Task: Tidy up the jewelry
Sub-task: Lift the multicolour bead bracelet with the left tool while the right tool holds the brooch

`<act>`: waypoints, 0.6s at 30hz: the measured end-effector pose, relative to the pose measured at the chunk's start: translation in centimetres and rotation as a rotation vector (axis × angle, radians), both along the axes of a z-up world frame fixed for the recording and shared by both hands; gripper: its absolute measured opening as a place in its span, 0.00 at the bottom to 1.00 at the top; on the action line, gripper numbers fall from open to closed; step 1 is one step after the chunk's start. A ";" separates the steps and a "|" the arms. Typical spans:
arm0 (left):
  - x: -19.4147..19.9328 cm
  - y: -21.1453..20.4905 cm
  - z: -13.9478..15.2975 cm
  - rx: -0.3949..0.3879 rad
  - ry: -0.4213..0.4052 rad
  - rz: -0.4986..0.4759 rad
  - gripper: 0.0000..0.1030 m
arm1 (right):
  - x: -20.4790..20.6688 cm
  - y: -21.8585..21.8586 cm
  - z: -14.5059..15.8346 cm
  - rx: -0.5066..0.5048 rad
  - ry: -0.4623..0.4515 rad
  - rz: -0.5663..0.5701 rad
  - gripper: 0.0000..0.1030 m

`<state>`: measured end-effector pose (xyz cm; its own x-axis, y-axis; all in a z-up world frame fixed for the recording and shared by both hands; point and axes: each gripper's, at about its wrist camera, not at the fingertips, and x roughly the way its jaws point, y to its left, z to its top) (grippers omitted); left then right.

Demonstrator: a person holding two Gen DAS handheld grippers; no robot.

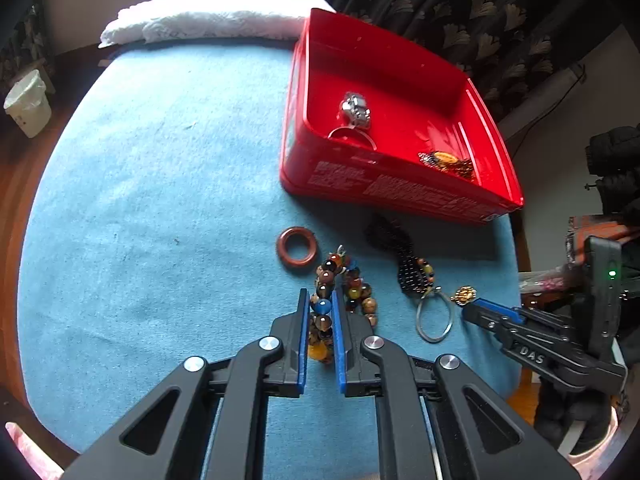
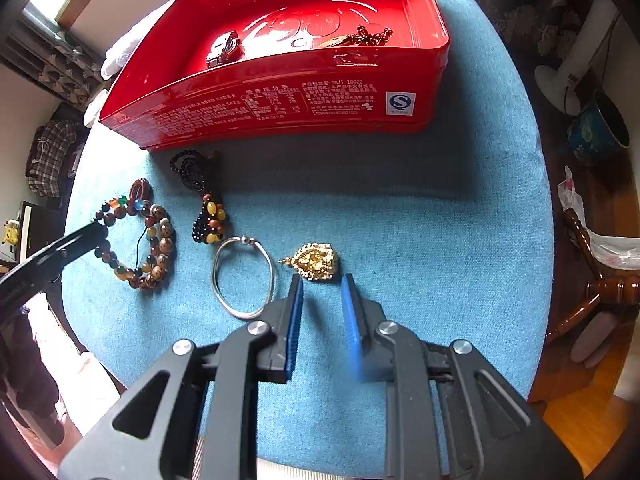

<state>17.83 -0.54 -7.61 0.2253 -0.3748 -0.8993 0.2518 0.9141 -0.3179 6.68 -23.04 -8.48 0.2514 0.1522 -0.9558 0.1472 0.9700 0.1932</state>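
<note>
Left gripper (image 1: 321, 300) clamped on bead bracelet (image 1: 344, 280); right gripper (image 2: 321, 280) slightly spread, pads just short of gold pendant (image 2: 316, 261), near red tin (image 2: 280, 92).

Multicoloured bead bracelet (image 1: 344, 300); brown ring (image 1: 297, 246); black beaded strand (image 1: 408, 268); silver bangle (image 2: 243, 276); gold pendant (image 2: 316, 261); red tin (image 1: 396, 196), part-filled.

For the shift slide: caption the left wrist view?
Left gripper clamps the multicoloured bead bracelet on the blue cloth, near the red tin.
</note>
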 end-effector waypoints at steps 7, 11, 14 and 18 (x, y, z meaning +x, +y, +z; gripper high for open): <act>0.4 -0.1 -1.2 0.058 0.009 -0.006 0.16 | 0.0 0.0 0.0 0.000 0.002 0.002 0.20; 1.0 -0.3 -2.3 0.086 0.023 -0.019 0.21 | 0.0 0.0 0.0 0.000 0.002 0.001 0.20; 1.5 -0.5 -3.1 0.082 0.038 -0.021 0.21 | 0.0 0.0 -0.1 -0.001 0.003 0.003 0.20; 1.7 -0.6 -3.1 0.046 0.034 -0.024 0.13 | 0.1 0.0 -0.2 -0.001 0.004 0.003 0.20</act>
